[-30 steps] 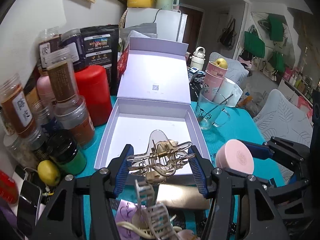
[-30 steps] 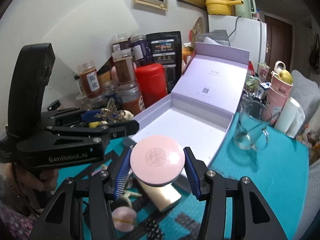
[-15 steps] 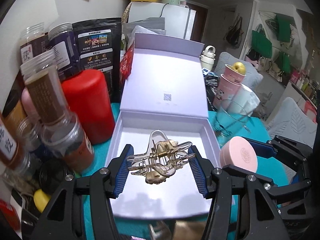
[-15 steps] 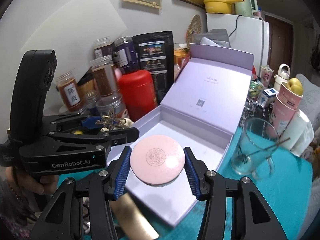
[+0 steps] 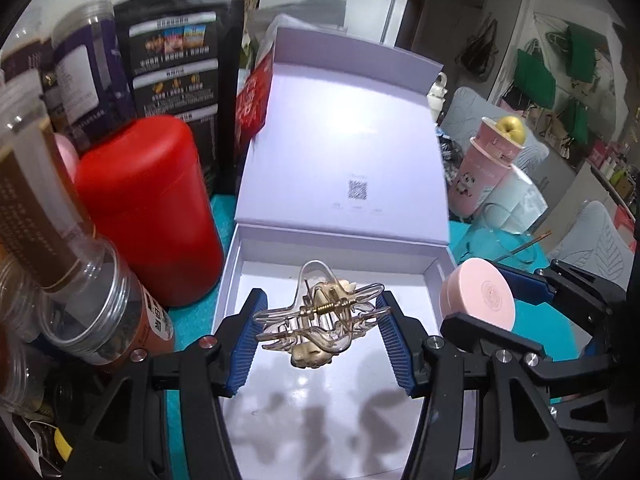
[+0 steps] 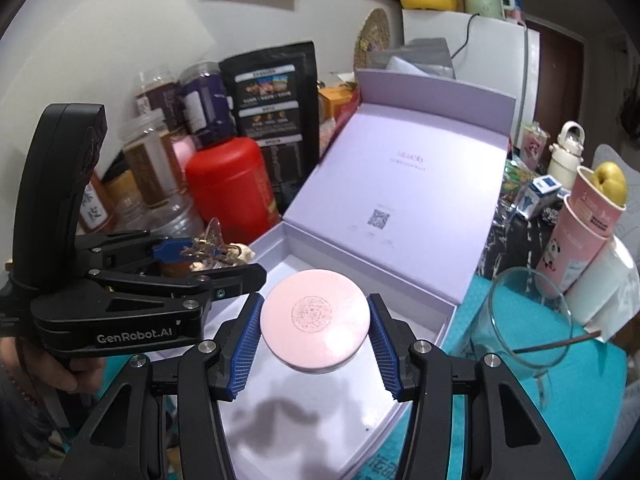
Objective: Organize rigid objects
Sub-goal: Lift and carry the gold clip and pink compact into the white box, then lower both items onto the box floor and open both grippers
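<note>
While both hands are hovering over the open lavender box [image 5: 434, 276], the left tool [image 5: 320, 330] is pinching a clear hair claw clip [image 5: 320, 320] above the box's white floor. The right tool [image 6: 315, 334] is pinching a round pink compact [image 6: 315, 320] over the same box, just beside the left tool. A red canister [image 5: 148, 208] is standing left of the box.

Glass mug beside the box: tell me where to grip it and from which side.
Grip the glass mug across its rim wall from above, one finger inside. It stands upright and open-topped; avoid the thin stick leaning over the rim. The handle isn't clearly visible.
</note>
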`<state>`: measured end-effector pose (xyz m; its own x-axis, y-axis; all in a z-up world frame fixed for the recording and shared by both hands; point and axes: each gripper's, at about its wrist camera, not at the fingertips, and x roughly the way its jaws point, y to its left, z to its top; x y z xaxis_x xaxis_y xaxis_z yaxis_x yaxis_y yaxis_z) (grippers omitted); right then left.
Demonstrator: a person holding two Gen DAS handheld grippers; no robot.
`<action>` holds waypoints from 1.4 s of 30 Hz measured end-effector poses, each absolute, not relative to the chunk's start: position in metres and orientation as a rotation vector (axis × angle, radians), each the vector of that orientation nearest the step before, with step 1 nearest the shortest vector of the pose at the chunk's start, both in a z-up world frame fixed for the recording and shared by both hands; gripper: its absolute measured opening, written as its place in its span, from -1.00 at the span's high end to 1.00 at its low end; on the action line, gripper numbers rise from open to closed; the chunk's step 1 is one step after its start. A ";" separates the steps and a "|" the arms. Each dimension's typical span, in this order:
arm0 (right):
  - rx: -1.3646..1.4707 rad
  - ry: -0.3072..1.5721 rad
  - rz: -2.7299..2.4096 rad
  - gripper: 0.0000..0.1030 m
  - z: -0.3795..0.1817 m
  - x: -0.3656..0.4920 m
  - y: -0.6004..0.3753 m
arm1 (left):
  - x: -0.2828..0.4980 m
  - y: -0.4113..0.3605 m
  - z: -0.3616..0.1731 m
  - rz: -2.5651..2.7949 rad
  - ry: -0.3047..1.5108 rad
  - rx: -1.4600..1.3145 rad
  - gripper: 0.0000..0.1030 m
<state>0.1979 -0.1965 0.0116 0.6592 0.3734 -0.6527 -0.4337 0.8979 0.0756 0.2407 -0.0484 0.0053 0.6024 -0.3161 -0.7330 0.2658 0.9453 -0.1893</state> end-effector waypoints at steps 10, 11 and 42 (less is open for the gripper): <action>-0.097 0.811 0.450 0.01 -0.021 0.225 -0.194 | 0.265 -0.056 -0.016 -0.300 0.919 0.037 -0.08; -0.099 0.821 0.447 0.01 -0.023 0.227 -0.194 | 0.267 -0.057 -0.020 -0.301 0.931 0.043 -0.08; -0.137 0.874 0.388 -0.37 -0.052 0.251 -0.198 | 0.285 -0.070 -0.057 -0.240 1.025 0.113 -0.29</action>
